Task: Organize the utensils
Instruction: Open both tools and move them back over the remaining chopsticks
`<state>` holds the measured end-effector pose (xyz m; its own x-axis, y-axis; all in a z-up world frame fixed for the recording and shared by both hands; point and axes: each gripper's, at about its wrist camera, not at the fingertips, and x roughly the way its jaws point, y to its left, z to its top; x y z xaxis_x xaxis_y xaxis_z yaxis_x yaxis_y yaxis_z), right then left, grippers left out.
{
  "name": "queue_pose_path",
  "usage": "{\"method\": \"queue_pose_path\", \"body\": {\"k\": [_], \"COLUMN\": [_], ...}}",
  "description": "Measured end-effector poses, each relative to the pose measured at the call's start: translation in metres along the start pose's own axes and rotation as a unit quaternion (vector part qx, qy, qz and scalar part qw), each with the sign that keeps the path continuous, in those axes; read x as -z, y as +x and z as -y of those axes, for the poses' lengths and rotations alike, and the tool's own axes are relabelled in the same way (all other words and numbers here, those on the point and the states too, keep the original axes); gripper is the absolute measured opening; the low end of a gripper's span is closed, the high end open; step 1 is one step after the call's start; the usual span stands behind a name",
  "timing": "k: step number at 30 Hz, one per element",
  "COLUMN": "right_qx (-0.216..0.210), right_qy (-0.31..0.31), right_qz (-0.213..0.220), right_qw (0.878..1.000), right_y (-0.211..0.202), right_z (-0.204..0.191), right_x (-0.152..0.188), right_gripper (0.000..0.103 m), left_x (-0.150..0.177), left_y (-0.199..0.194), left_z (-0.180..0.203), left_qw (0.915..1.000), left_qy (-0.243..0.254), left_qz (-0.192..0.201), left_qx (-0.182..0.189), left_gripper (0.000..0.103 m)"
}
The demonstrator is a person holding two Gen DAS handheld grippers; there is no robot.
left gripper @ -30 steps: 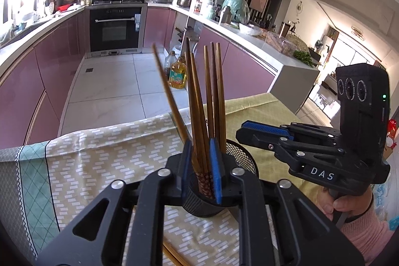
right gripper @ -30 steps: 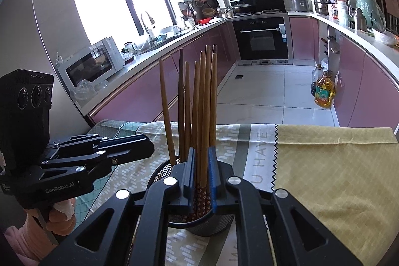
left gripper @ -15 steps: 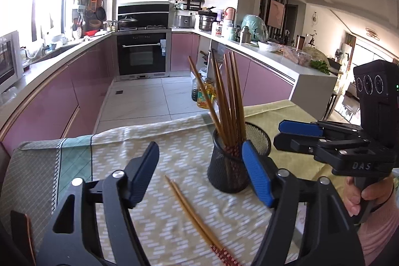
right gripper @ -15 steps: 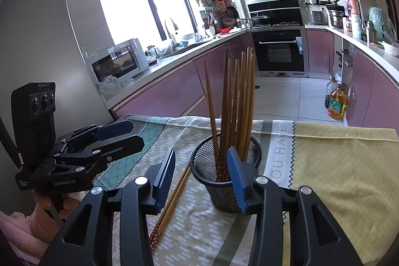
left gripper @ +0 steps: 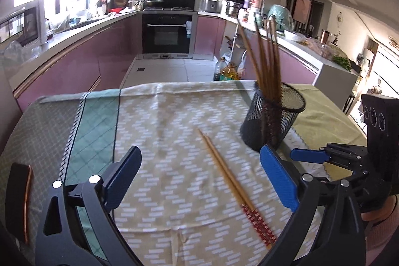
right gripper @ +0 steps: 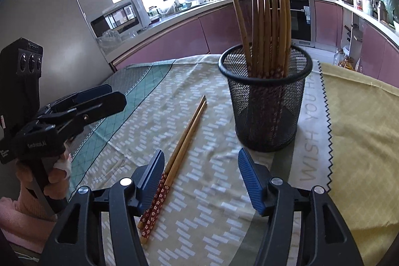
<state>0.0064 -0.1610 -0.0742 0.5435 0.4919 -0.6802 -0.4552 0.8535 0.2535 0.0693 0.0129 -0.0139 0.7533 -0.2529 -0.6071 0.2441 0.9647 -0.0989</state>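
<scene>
On the bench: a mesh cup (right gripper: 265,101) is standing on the cloth (left gripper: 159,121), holding a bundle of chopsticks (right gripper: 268,16) upright; a loose pair (right gripper: 174,161) is lying flat just left of it.
Step in hand: probably picking up the loose pair for the cup.
Doing it well: the pair is lying side by side and touching, so pinching both across their patterned ends should be keeping them together; tipping them upright before lowering would be avoiding the standing bundle.
Left hand-held gripper (left gripper: 199,178): jaws opening, standing wide apart, holding nothing; the pair is lying between them on the cloth.
Right hand-held gripper (right gripper: 200,181): jaws opening, partly apart, empty; its left pad is sitting just beside the patterned ends, contact unclear.
</scene>
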Motion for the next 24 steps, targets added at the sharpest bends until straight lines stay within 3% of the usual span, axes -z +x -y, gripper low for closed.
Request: {"method": "queue_pose_path", "body": {"k": [4,9,16,23,24], "right_qx": [-0.003,-0.001,0.01,0.03,0.035], "right_qy": [-0.011,-0.023,-0.026,-0.018,-0.016], "right_qz": [-0.019,-0.031,-0.048,-0.043,-0.044], "right_qw": [1.0,0.999,0.998,0.998,0.998], "right_y": [0.011,0.019,0.027,0.024,0.024], "right_z": [-0.012,-0.026,-0.031,-0.027,-0.025], "right_x": [0.007,0.012,0.019,0.022,0.022], "right_gripper": [0.059,0.056,0.043,0.037,0.032], "left_x": [0.014,0.023,0.027,0.033,0.033], "left_y": [0.007,0.013,0.016,0.025,0.026], "left_z": [-0.005,-0.009,-0.013,-0.011,-0.01], "left_qw": [0.9997,0.9993,0.9989,0.9981,0.9979], "left_qy": [0.008,0.004,-0.004,-0.001,0.0], "left_qz": [-0.023,-0.037,-0.046,-0.062,-0.065], "left_qx": [-0.009,-0.008,-0.006,-0.001,0.0], "left_gripper": [0.085,0.085,0.084,0.083,0.083]}}
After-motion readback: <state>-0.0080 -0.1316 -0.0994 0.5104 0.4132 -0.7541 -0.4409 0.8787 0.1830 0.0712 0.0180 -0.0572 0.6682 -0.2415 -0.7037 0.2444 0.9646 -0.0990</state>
